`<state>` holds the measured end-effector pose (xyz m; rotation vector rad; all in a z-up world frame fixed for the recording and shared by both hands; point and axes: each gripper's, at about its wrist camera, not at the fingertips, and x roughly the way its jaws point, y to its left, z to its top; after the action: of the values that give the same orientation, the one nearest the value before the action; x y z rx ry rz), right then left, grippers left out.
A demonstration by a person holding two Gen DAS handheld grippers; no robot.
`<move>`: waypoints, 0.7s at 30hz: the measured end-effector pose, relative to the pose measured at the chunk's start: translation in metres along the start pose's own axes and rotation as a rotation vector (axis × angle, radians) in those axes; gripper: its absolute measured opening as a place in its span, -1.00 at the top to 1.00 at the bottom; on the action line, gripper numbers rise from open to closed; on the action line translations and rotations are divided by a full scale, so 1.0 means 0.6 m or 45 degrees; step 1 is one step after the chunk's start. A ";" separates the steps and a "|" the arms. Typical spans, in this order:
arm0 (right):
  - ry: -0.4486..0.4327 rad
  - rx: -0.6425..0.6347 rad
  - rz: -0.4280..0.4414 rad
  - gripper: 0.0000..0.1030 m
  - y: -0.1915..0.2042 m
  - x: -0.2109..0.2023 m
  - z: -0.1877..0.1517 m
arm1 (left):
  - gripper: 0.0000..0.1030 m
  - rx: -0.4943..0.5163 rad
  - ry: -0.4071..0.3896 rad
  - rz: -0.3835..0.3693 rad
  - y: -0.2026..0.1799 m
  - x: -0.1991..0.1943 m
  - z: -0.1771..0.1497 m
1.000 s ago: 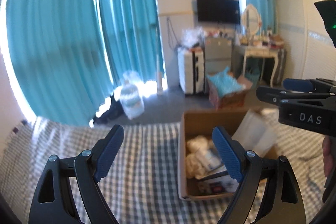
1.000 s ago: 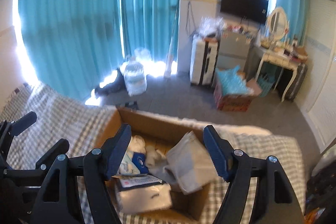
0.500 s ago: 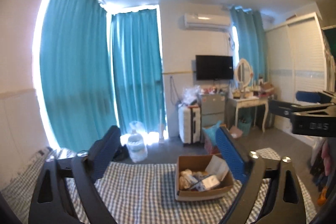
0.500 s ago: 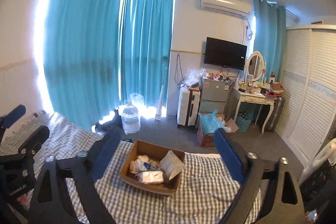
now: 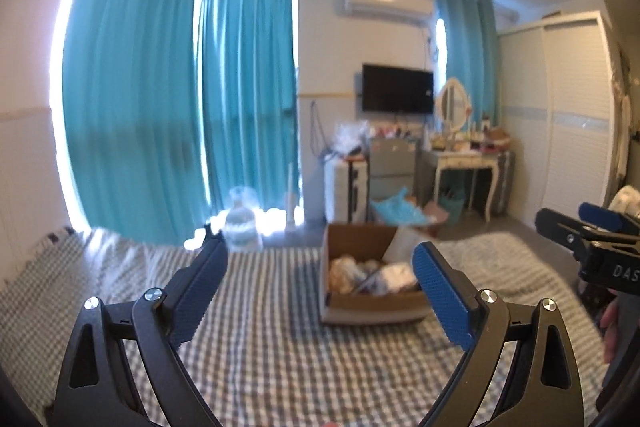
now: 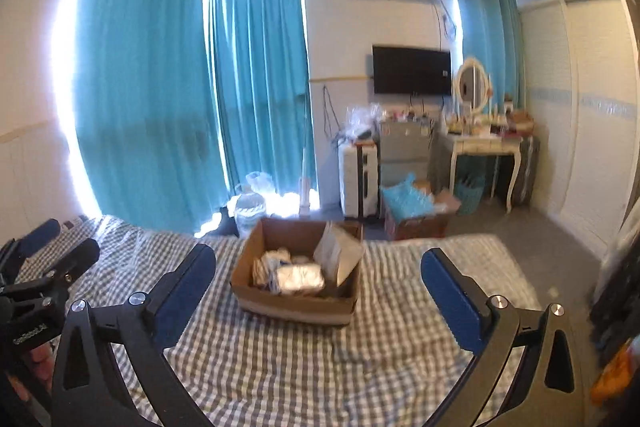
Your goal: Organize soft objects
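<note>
While both jaws stand spread and empty above checked bedding (image 6: 304, 359), noted soft packs (image 6: 292, 273) already in cardboard box (image 6: 296, 303); 0 loose items visible, task judged near complete.

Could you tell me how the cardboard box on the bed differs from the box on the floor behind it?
The cardboard box sits on the checked bedspread, while the floor box stands on the grey floor beyond the bed. The cardboard box holds pale, wrapped soft packs and a leaning white pouch; the floor box is topped by crumpled turquoise plastic. Both are open-topped brown cardboard, and neither is touched by a tool.
</note>
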<state>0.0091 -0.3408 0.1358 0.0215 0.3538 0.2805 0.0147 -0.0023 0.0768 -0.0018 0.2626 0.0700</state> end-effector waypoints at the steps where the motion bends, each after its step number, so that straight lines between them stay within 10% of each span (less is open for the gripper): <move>1: 0.003 -0.007 -0.008 -1.00 -0.001 0.014 -0.017 | -0.85 0.002 0.015 0.013 -0.003 0.014 -0.019; 21: 0.139 -0.056 -0.024 -1.00 0.013 0.136 -0.159 | -0.85 0.049 0.147 -0.012 -0.028 0.090 -0.124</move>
<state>0.0475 -0.3133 0.0190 -0.0404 0.4559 0.2714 0.0484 -0.0163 -0.0092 0.0315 0.3797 0.0557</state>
